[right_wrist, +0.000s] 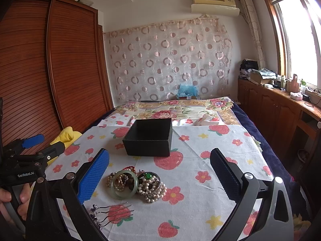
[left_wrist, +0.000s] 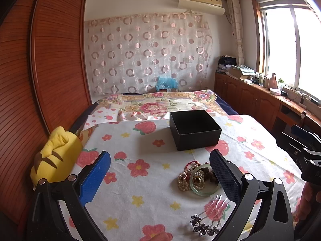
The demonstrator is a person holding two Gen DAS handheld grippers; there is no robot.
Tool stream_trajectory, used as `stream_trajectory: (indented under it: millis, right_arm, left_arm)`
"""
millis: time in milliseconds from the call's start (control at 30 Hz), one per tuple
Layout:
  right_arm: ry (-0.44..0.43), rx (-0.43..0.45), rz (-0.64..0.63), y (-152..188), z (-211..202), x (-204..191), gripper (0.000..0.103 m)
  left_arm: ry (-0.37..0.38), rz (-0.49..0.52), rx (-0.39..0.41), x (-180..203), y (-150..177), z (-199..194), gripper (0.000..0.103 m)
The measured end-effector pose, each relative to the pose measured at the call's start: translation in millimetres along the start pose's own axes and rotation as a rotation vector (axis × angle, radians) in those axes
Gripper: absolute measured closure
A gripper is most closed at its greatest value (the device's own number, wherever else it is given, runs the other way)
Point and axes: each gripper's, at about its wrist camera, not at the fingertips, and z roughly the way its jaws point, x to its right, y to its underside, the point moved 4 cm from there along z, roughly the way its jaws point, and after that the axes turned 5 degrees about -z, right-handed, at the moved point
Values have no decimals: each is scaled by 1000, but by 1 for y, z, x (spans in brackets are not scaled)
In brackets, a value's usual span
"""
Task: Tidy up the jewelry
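Note:
An open black box [left_wrist: 195, 129] [right_wrist: 149, 137] stands on a flowered cloth on the bed. Nearer lies a jewelry pile: a pale green jade bangle [left_wrist: 202, 191] [right_wrist: 124, 184], pearl strands [left_wrist: 183, 181] [right_wrist: 154, 190], a red cord bracelet [left_wrist: 192, 163] and a ring with a green stone [right_wrist: 148, 175]. A metal hair comb [left_wrist: 208, 219] [right_wrist: 112, 212] lies in front of the pile. My left gripper [left_wrist: 160, 162] is open and empty, with the pile by its right finger. My right gripper [right_wrist: 160, 160] is open and empty, with the pile by its left finger.
A yellow plush toy [left_wrist: 56, 156] [right_wrist: 65, 135] lies at the bed's left edge beside a wooden wardrobe [left_wrist: 40, 70]. A floral quilt [left_wrist: 160, 102] lies behind the box. A wooden cabinet [right_wrist: 280, 108] with bottles runs under the window at right.

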Motion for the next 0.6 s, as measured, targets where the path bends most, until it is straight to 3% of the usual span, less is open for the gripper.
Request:
stream_trajectory:
  millis: [600]
  right_arm:
    - [-2, 0, 2, -1, -1, 0, 2]
  left_arm:
    - [0, -1, 4, 0, 0, 0, 7]
